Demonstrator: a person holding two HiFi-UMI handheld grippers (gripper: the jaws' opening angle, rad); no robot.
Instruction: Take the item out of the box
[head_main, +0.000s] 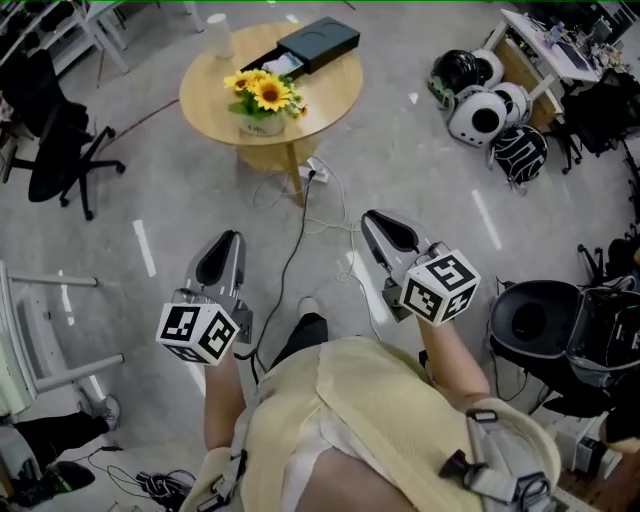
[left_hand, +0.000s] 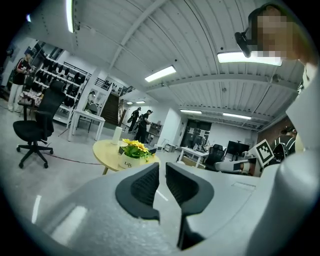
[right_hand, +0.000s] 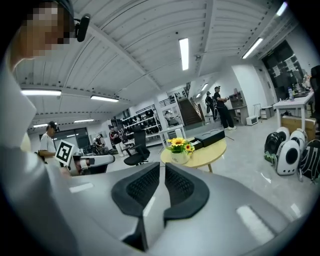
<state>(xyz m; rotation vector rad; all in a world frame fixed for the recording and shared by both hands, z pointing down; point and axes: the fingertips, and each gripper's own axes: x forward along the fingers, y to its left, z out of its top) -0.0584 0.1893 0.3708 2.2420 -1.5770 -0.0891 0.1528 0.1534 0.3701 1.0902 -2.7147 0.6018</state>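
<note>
Head view: the black box (head_main: 318, 42) sits on the far right part of the round tabletop (head_main: 215, 105), well ahead of both tools, which are over the floor. Its long axis runs from lower left to upper right. The open end faces the sunflower pot (head_main: 264, 102) and shows pale contents – item not identifiable. The right tool (head_main: 385, 228) appears slightly nearer than the left tool (head_main: 226, 250).

Left gripper view: jaws clenched to a thin slit and empty; the flowers screen the box.

Right gripper view: jaws likewise closed on nothing – box dead ahead, just behind the pot.
</note>
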